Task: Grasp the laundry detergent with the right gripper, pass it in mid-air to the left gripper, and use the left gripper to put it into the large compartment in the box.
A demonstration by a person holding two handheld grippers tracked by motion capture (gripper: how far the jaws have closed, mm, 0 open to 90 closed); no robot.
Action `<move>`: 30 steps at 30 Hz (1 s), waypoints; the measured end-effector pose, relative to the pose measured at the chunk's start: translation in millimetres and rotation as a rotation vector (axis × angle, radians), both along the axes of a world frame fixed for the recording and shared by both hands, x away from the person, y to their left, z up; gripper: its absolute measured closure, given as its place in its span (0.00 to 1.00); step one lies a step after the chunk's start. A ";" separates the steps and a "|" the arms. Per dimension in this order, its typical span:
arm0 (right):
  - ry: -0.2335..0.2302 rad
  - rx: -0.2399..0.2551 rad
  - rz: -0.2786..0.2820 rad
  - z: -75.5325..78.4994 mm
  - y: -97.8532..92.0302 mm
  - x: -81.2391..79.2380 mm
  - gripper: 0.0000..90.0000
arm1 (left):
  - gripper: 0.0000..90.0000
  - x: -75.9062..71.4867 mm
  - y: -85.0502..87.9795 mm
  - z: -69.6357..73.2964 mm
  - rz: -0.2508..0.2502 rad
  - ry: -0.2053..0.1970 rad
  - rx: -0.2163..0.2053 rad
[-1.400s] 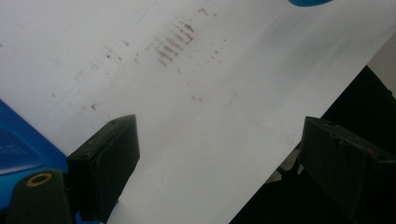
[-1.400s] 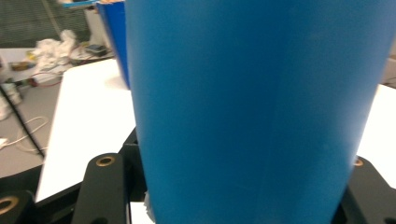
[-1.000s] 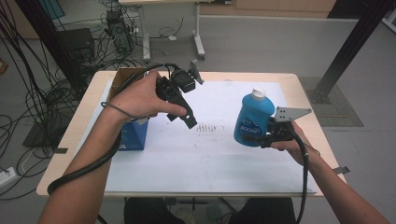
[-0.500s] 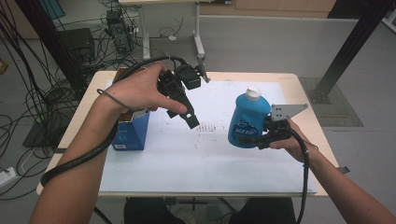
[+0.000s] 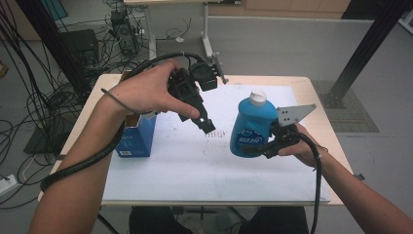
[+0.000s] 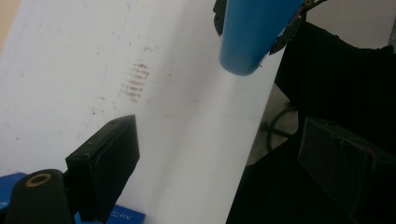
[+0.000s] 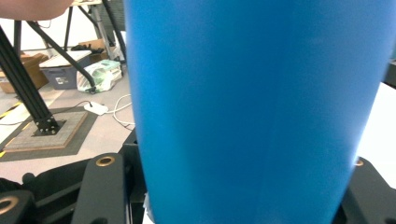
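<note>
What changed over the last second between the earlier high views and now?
The right tool has lifted the blue bottle off the white sheet and tipped it slightly, its base now hanging clear. The left tool rose a little above the sheet, jaws apart with nothing between them. Nothing was taken or let go: the right tool stays clamped on the bottle. The blue box has not moved.

my table (image 5: 316,92) is a pale wooden top with a white sheet (image 5: 195,165) spread over most of it. beyond its far edge the grey floor (image 5: 272,44) runs back to a second desk on a metal leg (image 5: 207,34). left of my table, black cables (image 5: 44,73) lie tangled on that floor. right of it, a black slanted strut (image 5: 365,48) stands on a dark mat (image 5: 355,112). the light is even and soft.
</note>
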State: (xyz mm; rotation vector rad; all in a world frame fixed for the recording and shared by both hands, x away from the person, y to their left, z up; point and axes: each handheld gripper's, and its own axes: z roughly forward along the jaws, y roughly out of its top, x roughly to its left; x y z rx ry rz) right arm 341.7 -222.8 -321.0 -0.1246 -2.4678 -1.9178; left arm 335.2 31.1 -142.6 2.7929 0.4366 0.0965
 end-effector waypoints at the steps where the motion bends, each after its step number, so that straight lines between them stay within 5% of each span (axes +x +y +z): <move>1: -0.004 -0.001 0.006 1.1 1.2 -0.3 0.45 | 0.14 -0.3 -0.9 0.4 -0.007 0.000 -0.001; 30: -0.038 -0.037 0.105 14.6 36.3 -10.2 0.45 | 0.14 -8.6 -31.0 8.1 -0.173 0.005 0.010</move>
